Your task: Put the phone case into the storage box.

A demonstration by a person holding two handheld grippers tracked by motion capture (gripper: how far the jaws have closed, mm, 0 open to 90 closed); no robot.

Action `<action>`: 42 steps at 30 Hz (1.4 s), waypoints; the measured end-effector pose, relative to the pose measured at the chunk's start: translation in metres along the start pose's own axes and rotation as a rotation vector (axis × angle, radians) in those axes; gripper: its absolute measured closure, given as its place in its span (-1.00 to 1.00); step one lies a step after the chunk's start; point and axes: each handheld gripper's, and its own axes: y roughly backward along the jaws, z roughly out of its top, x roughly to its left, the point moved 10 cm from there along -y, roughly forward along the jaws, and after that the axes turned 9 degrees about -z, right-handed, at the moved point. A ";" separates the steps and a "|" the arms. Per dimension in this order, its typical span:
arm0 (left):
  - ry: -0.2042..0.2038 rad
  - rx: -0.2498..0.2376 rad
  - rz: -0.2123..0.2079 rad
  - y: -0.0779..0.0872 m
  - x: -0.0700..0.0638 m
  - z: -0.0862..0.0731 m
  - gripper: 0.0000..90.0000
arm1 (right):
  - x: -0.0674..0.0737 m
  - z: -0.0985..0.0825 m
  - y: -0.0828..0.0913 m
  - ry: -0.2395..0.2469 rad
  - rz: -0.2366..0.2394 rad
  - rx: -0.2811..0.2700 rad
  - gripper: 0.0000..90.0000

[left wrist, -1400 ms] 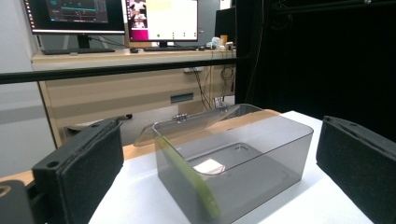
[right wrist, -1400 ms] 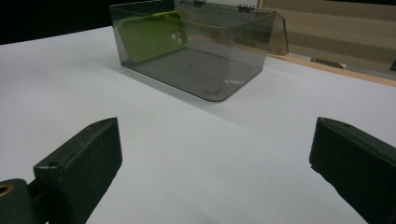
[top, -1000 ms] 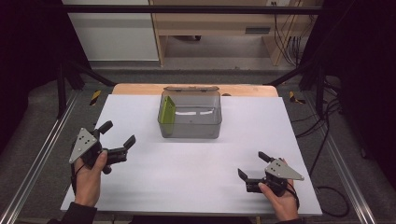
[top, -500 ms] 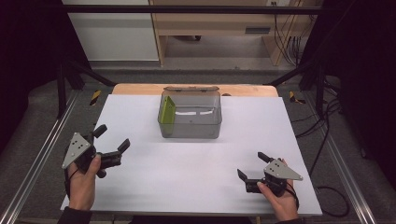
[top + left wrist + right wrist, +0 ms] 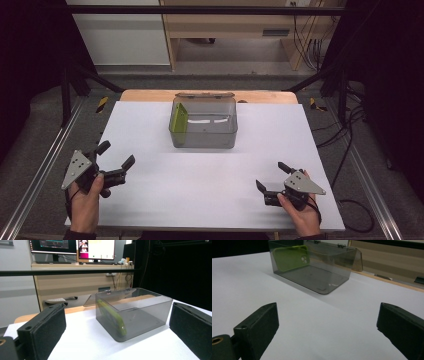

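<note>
A smoky clear plastic box (image 5: 205, 122) (image 5: 140, 312) (image 5: 312, 267) stands at the middle back of the white table (image 5: 210, 185), its hinged lid open behind it. A green phone case (image 5: 178, 119) (image 5: 112, 315) (image 5: 290, 258) leans upright against the box's left inner wall. My left gripper (image 5: 115, 156) is held low at the front left, open and empty, well away from the box. My right gripper (image 5: 272, 177) rests at the front right, also open and empty. In both gripper views the jaws stand wide apart with the box between them farther off.
A wooden strip (image 5: 150, 95) runs along the table's far edge. Metal rails (image 5: 45, 170) flank both sides, with cables (image 5: 350, 145) on the floor to the right. A desk with monitors (image 5: 75, 247) stands beyond the table.
My left gripper has drifted left and toward the front edge of the table. The right gripper and the box have stayed put.
</note>
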 end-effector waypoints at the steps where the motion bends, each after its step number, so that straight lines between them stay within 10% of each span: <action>1: 0.005 -0.003 -0.001 0.000 -0.001 -0.001 -0.99 | -0.001 0.000 0.000 0.002 -0.003 -0.004 -0.91; 42: 0.045 0.000 -0.008 0.009 -0.007 -0.047 -0.99 | -0.010 0.003 0.004 -0.001 -0.022 -0.040 -0.90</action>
